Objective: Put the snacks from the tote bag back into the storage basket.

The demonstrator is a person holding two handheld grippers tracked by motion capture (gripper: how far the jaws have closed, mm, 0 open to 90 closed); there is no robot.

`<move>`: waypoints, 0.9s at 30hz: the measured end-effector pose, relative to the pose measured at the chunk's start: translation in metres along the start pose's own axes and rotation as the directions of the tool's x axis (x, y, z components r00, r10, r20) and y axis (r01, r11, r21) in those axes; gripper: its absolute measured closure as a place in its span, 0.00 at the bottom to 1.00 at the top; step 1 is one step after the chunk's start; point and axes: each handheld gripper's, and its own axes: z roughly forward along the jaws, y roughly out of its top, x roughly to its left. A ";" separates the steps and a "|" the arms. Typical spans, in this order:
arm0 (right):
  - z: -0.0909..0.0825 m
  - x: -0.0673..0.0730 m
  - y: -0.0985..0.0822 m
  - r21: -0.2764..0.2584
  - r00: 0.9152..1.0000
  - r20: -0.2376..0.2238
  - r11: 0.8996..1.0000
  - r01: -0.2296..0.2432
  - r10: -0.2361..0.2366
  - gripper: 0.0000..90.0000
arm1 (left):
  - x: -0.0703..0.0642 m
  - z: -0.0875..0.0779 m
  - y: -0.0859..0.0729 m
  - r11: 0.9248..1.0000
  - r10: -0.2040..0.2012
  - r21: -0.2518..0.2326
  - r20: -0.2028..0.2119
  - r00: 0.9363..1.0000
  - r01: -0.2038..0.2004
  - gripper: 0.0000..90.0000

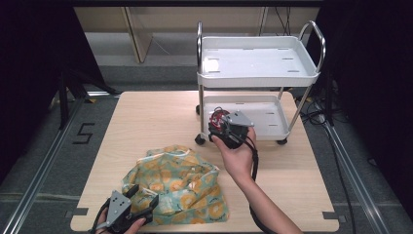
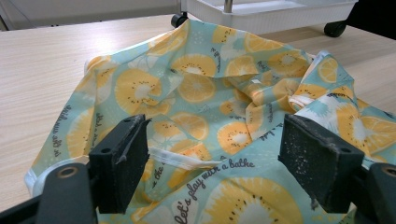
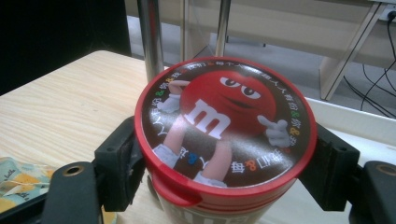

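Right tongs (image 3: 224,154) clamp a red-lidded candy tub (image 3: 224,126); left tongs (image 2: 224,163) gape over fruit-print cloth (image 2: 205,93).

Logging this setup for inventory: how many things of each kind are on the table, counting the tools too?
Candy tub with red lid, held in the right tool: 1
Fruit-print cloth: 1
White two-tier cart: 1
Tools, with the left tool: 2
Total: 5
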 end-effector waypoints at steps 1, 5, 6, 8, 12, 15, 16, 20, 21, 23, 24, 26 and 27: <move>0.001 -0.001 0.000 -0.003 1.000 0.007 1.000 0.010 -0.010 0.30 | 0.000 0.000 0.000 1.000 0.000 0.000 0.000 1.000 0.000 0.26; 0.005 -0.001 0.000 -0.006 1.000 0.001 1.000 0.010 -0.010 0.30 | 0.001 -0.002 0.001 1.000 0.003 0.004 -0.008 1.000 -0.003 0.26; 0.005 -0.002 0.000 -0.006 1.000 0.001 1.000 0.025 -0.025 0.30 | 0.001 -0.002 0.001 1.000 0.003 -0.001 -0.007 1.000 -0.003 0.26; 0.007 -0.001 0.000 -0.009 1.000 0.001 1.000 -0.004 0.004 0.30 | 0.002 -0.002 0.001 1.000 -0.005 -0.001 -0.008 1.000 0.005 0.26; 0.009 -0.002 0.001 0.002 1.000 0.002 1.000 0.013 -0.013 0.30 | 0.002 -0.001 0.000 1.000 -0.012 -0.004 -0.012 1.000 0.012 0.26; 0.010 -0.002 0.002 -0.004 1.000 0.004 1.000 0.010 -0.010 0.30 | 0.002 -0.001 0.001 1.000 -0.009 -0.015 -0.007 1.000 0.009 0.26; 0.010 -0.002 0.002 -0.002 1.000 0.007 1.000 0.013 -0.013 0.30 | 0.002 -0.001 0.001 1.000 -0.009 -0.017 -0.007 1.000 0.009 0.26; 0.011 -0.002 0.003 0.011 1.000 0.000 1.000 -0.002 0.002 0.30 | 0.002 -0.001 0.001 1.000 -0.010 -0.011 -0.008 1.000 0.010 0.26; 0.012 -0.002 0.003 0.003 1.000 -0.002 1.000 0.004 -0.004 0.30 | 0.002 -0.001 0.001 1.000 -0.008 -0.011 -0.008 1.000 0.008 0.26; 0.012 -0.002 0.004 0.004 1.000 -0.001 1.000 0.001 -0.001 0.30 | 0.002 -0.002 0.002 1.000 -0.011 -0.013 -0.013 1.000 0.011 0.26; 0.013 -0.003 0.004 -0.001 1.000 0.000 1.000 0.008 -0.008 0.30 | 0.002 -0.002 0.002 1.000 -0.012 -0.014 -0.014 1.000 0.012 0.26; 0.014 -0.003 0.005 0.006 1.000 -0.001 1.000 0.015 -0.015 0.30 | 0.001 -0.001 0.002 1.000 -0.010 -0.016 -0.013 1.000 0.010 0.26; 0.014 -0.002 0.005 0.011 1.000 -0.005 1.000 -0.013 0.013 0.30 | 0.001 0.000 0.002 1.000 -0.007 -0.026 -0.004 1.000 0.007 0.26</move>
